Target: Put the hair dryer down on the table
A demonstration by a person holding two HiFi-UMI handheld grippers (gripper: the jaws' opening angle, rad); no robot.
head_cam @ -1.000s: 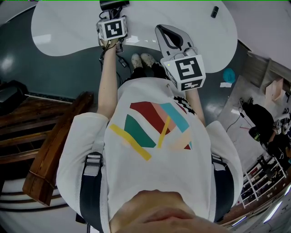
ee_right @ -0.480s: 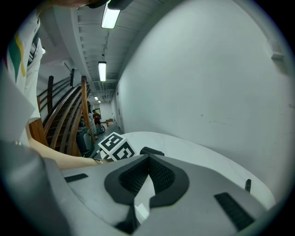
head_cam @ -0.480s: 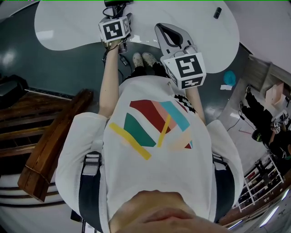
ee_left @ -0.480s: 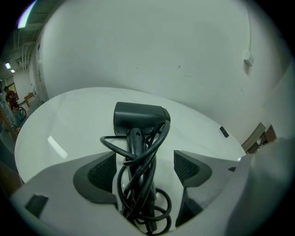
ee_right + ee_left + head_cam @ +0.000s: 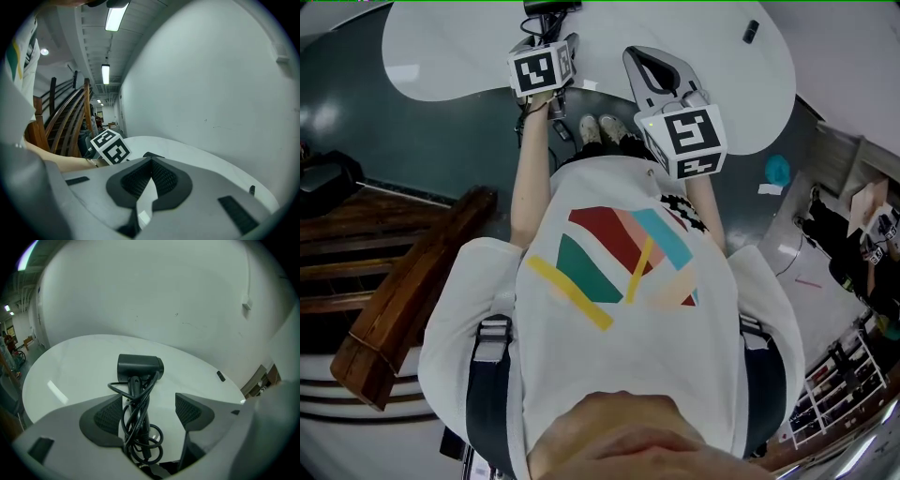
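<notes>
Black hair dryer, laid flat on the white rounded desk, with its black cord looped round the handle. The handle is flanked by the wide-apart jaws of the left claw, which have just been opening; it is touched by neither pad. The right claw is held beside the left one, its jaws closed together on nothing. A small dark oblong object is seen farther along the desk.

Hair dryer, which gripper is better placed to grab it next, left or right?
Left. The left gripper has just opened, jaws either side of the hair dryer on the table; the right gripper is shut and aside.
</notes>
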